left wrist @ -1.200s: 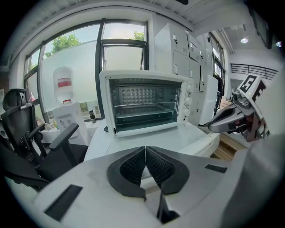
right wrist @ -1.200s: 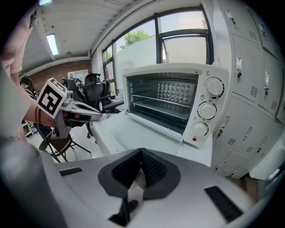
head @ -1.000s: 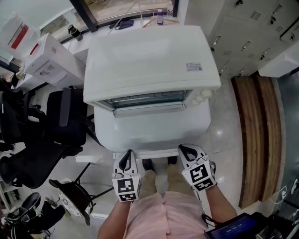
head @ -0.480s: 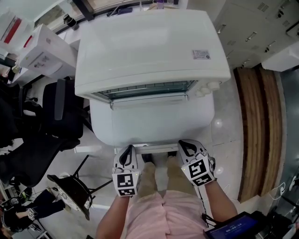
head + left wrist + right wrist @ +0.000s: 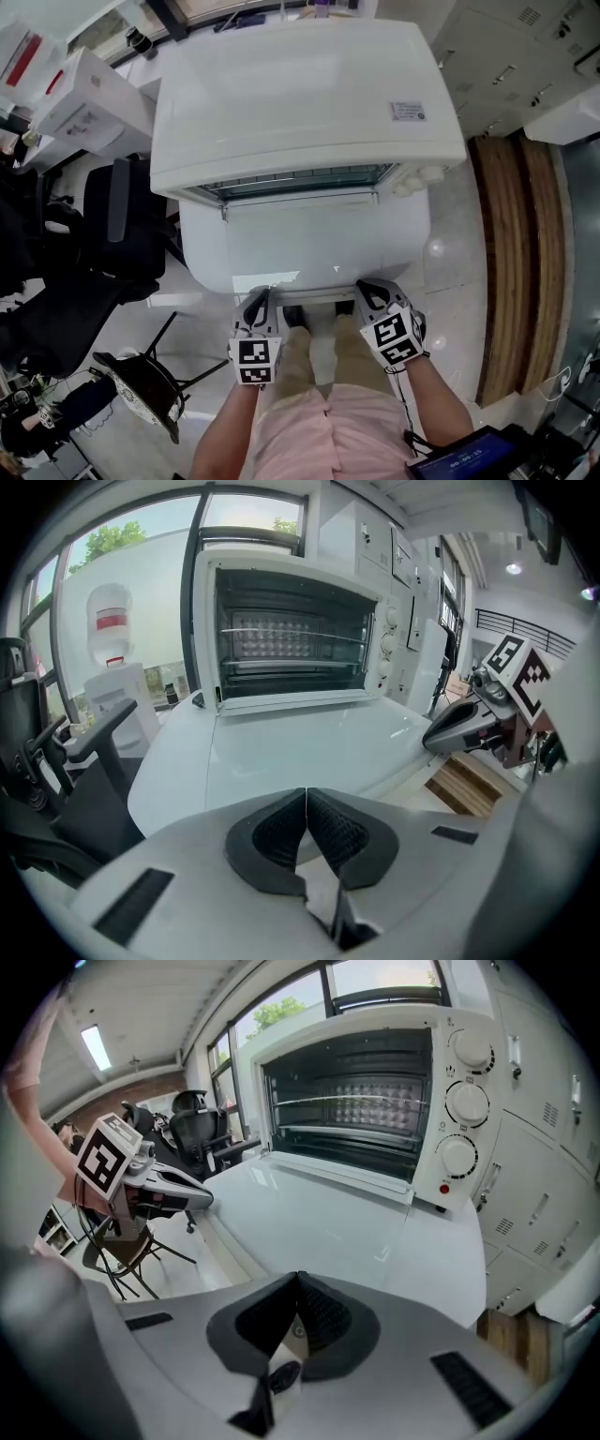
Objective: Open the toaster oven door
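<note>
Two grippers show, and both have their jaws pressed together with nothing between them. The left gripper (image 5: 254, 306) and the right gripper (image 5: 369, 293) sit side by side at the near edge of the open door (image 5: 300, 246), the left one at its left corner, the right one at its right corner. Whether either touches that edge cannot be told.

One white toaster oven (image 5: 300, 103) fills the middle of the head view. Its long axis runs left to right and its mouth faces the person. The door is hinged at the lower front and lies flat and level, with its free edge toward the person. It is clear glass, hard to tell from the white round-cornered surface (image 5: 202, 255) under it. Only its side edges and a few glints give it away.

Three round knobs (image 5: 466, 1102) stand in a column on the oven's right panel, with one red light (image 5: 443, 1188) below them. One wire rack (image 5: 292, 635) crosses the cavity.

From above, the oven's top hides nearly all of the cavity. One black office chair (image 5: 122, 230) stands to the left and is cut off at the frame edge.
</note>
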A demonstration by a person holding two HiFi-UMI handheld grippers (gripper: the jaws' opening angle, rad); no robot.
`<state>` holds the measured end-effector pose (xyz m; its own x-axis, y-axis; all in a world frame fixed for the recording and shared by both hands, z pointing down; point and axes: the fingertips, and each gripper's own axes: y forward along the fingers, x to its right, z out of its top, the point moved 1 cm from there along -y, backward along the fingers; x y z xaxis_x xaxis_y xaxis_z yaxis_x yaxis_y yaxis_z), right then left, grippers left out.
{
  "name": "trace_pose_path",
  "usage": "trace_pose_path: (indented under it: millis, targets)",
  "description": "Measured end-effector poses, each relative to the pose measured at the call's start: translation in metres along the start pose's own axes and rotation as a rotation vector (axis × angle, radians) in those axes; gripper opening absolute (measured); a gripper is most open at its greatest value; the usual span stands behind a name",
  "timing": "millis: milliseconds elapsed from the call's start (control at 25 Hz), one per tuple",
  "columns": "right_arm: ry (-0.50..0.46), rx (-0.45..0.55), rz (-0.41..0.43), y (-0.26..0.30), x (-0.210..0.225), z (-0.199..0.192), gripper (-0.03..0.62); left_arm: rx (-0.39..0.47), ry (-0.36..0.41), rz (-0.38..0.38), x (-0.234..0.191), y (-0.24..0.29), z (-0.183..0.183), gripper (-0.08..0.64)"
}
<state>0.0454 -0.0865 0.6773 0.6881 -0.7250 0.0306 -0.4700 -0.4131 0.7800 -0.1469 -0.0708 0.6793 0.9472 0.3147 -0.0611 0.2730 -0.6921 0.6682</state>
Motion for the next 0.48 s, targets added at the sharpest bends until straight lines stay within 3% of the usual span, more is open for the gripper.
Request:
trace_pose_path:
  millis: [280, 480]
  targets:
    - [0.018, 0.001, 0.006, 0.001, -0.001, 0.001, 0.0, 0.005, 0.015, 0.001, -0.001, -0.001, 0.0, 0.014]
    - [0.052, 0.066, -0.014, -0.015, 0.006, 0.028, 0.0, 0.061, 0.015, 0.025, -0.006, -0.014, 0.025, 0.014]
